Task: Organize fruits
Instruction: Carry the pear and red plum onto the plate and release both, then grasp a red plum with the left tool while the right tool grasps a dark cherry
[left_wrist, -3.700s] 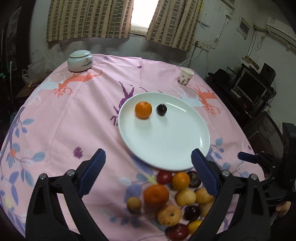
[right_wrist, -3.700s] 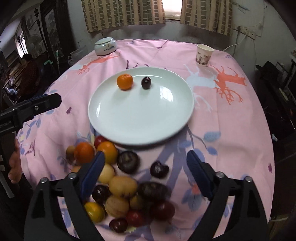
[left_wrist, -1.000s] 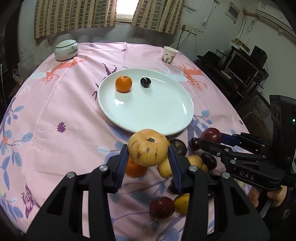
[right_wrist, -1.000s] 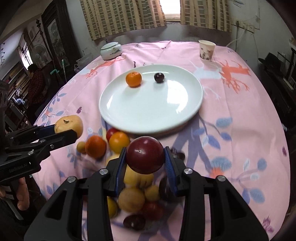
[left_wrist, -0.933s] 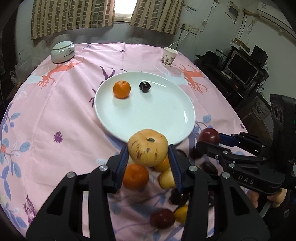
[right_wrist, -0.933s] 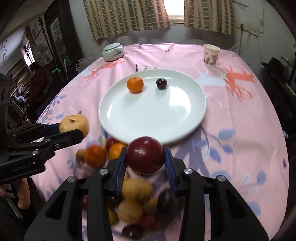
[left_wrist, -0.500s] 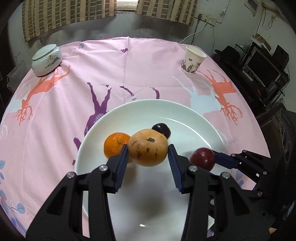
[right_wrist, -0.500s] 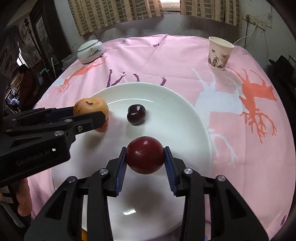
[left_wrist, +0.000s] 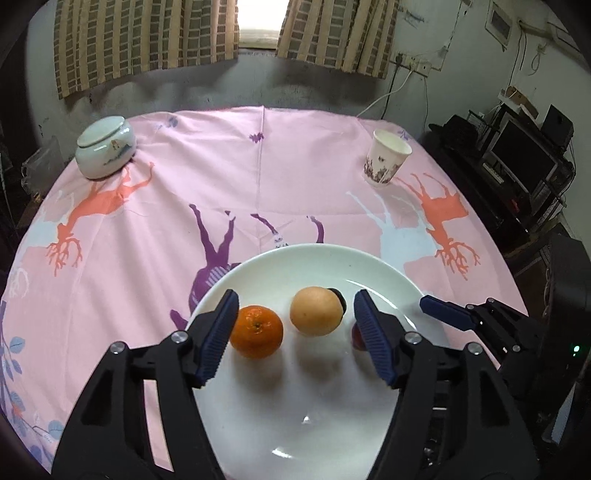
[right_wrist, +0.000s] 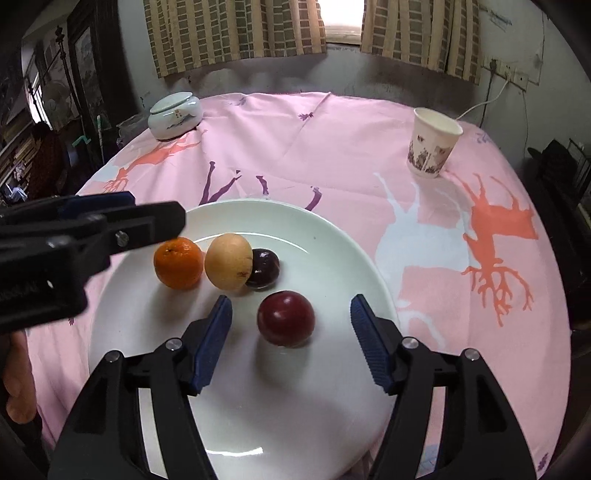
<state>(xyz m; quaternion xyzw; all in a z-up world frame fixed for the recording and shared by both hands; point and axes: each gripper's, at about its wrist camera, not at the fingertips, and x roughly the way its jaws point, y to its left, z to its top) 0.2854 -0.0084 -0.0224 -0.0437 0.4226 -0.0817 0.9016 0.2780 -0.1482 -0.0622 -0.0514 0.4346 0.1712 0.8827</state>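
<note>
Fruits sit free on the white plate: the red plum lies between the right gripper's opening, untouching fingers, the yellow pear likewise inside the left gripper's, so both hands must back out.

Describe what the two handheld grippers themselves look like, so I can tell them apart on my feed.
Both look alike: the left gripper and right gripper have black angular plastic frames, silver screw heads at the pivots, and blue ribbed finger pads. The left one's side carries faint raised lettering, unreadable here. No cables or sleeves show.
</note>
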